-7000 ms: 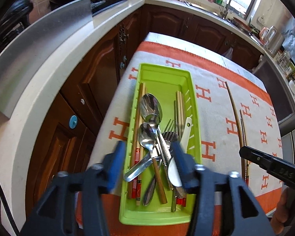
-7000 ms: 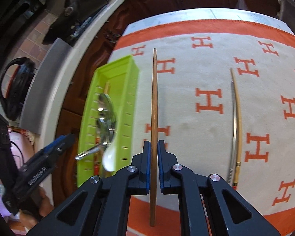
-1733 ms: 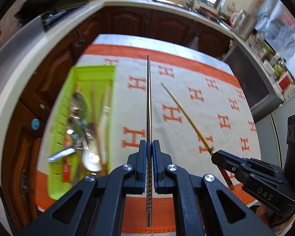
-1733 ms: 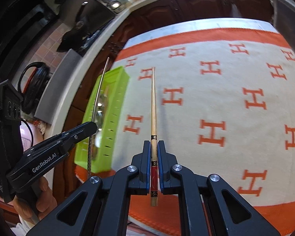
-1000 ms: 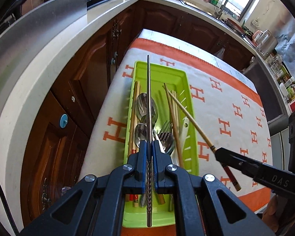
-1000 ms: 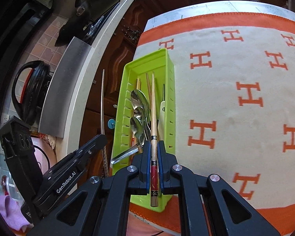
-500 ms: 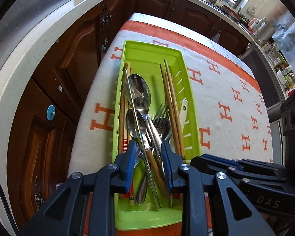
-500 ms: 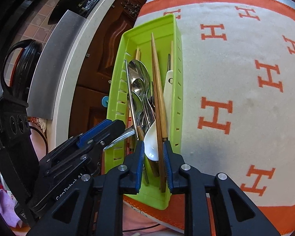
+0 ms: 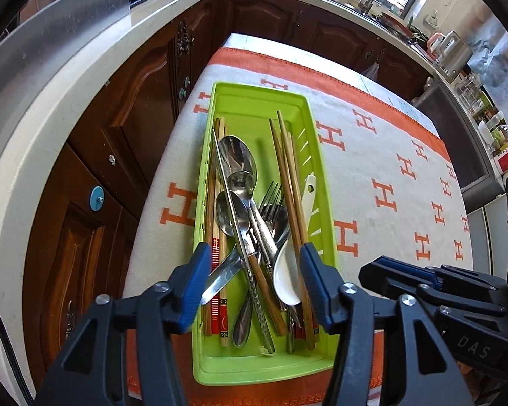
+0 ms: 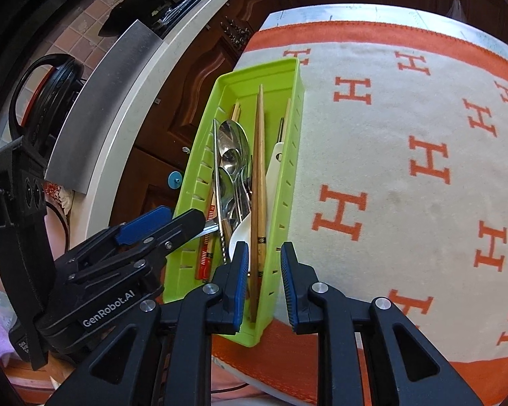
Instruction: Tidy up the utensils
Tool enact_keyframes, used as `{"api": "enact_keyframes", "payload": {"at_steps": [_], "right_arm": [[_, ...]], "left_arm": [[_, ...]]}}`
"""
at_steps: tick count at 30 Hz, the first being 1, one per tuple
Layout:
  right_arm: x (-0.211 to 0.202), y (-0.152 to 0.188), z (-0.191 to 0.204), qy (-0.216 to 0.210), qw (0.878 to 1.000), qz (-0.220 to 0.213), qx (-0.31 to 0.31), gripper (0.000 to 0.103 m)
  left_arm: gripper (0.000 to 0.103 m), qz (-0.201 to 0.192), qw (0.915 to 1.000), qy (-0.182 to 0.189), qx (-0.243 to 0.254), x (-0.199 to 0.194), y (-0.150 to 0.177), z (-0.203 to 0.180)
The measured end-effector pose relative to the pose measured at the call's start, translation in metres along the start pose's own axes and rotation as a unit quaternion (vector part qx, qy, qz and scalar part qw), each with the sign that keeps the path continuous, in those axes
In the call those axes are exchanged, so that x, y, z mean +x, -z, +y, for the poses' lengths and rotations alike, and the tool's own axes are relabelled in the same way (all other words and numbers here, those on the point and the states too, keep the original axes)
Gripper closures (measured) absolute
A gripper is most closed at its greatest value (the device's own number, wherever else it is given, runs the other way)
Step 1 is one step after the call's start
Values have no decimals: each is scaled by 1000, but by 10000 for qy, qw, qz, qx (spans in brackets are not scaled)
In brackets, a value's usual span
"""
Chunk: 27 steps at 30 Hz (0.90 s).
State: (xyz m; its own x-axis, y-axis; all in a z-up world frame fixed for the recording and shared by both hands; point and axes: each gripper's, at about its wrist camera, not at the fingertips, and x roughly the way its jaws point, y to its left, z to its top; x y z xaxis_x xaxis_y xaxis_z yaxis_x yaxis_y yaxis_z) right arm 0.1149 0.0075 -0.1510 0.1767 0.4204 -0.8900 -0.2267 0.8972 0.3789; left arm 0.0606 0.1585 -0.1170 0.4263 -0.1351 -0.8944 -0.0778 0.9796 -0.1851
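Left gripper (image 9: 254,264): jaws apart and just been opening, nothing pinched; hangs over the near half of the tray, blue pads on either side of the utensil pile.
Right gripper (image 10: 262,274): jaws apart with a narrower gap, nothing clamped; hovers at the tray's near right corner, 1 pad above the tray's inside, the other past its right wall over the cloth.
Green tray (image 9: 326,182): lime plastic, slotted side walls, lying lengthwise on the table's left edge, beside dark wooden cabinet doors (image 9: 125,111).
Metal chopstick (image 9: 232,209): loose in the tray, slanting across the steel spoons (image 9: 237,162) from far left to near centre, twisted grip end nearest.
Wooden chopsticks (image 9: 288,176): several lying along the tray's right half, close to parallel with its wall; in the right wrist view 1 runs straight up from between the right jaws.
White ceramic spoon (image 9: 291,277): against the right wall, bowl at the near end.
Fork (image 9: 271,196): tines up, among the spoons.
Red-ended chopsticks (image 9: 216,270): along the left wall.
Tablecloth (image 10: 406,128): cream with orange H marks and an orange border.
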Motion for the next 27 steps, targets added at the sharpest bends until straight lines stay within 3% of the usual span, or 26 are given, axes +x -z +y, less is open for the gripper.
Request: {"api": "enact_keyframes", "payload": {"at_steps": [12, 23, 27], "right_arm": [[-24, 24, -20, 473, 9979, -364, -247, 83], [-55, 45, -53, 713, 9950, -691, 85, 76], [-75, 55, -60, 853, 9917, -955, 114, 66]], "left_arm": [[16, -173, 9992, -243, 261, -15, 12, -24], [10, -211, 9978, -406, 483, -22, 27, -62], [4, -296, 9965, -443, 649, -27, 32, -83]]}}
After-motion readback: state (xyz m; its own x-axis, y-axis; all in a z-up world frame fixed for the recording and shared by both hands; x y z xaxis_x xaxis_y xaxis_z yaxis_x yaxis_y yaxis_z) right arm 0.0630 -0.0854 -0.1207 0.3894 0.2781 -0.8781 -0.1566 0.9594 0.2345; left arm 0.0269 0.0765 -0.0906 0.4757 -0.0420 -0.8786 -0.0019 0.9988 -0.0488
